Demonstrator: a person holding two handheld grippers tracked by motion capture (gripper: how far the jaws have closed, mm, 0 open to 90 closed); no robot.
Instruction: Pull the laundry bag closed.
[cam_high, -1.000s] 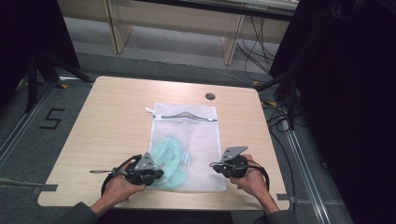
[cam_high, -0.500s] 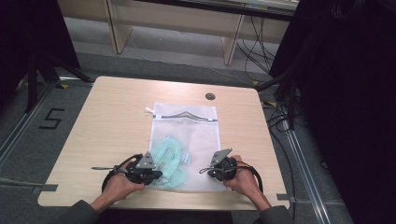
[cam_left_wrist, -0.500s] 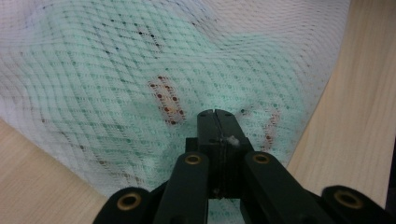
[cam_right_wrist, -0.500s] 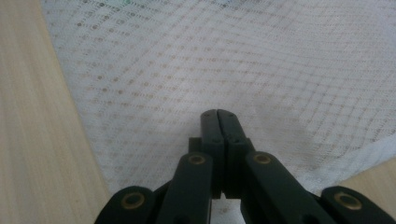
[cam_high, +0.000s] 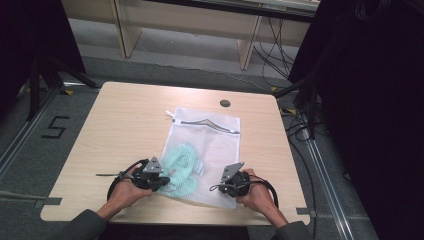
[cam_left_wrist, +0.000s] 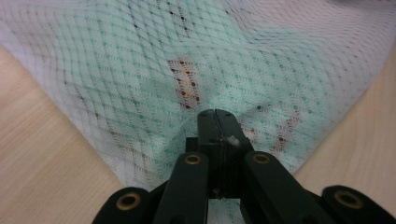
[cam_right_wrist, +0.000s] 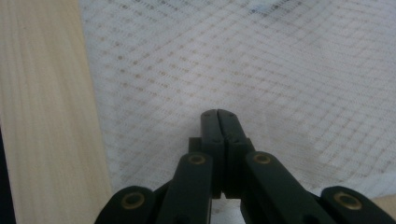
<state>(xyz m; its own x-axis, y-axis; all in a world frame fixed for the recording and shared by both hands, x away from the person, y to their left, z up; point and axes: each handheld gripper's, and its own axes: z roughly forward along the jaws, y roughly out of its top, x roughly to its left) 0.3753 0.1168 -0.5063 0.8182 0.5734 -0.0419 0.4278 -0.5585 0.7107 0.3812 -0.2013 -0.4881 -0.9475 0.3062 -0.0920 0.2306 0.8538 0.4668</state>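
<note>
- The wooden table (cam_high: 120, 130) lay under everything, its near edge by my forearms.
- The white mesh laundry bag (cam_high: 210, 145) lay flat at the table's middle, its zipped end away from me and its near end between my two hands.
- A mint-green garment (cam_high: 180, 162) was bunched inside the bag's near left part.
- My left gripper (cam_high: 162, 181) sat at the bag's near left edge; its jaws were pressed together with the mesh bunched around their tips (cam_left_wrist: 215, 122).
- My right gripper (cam_high: 223, 187) rested on the bag's near right part, jaws pressed together; whether mesh was caught between them I couldn't tell.
</note>
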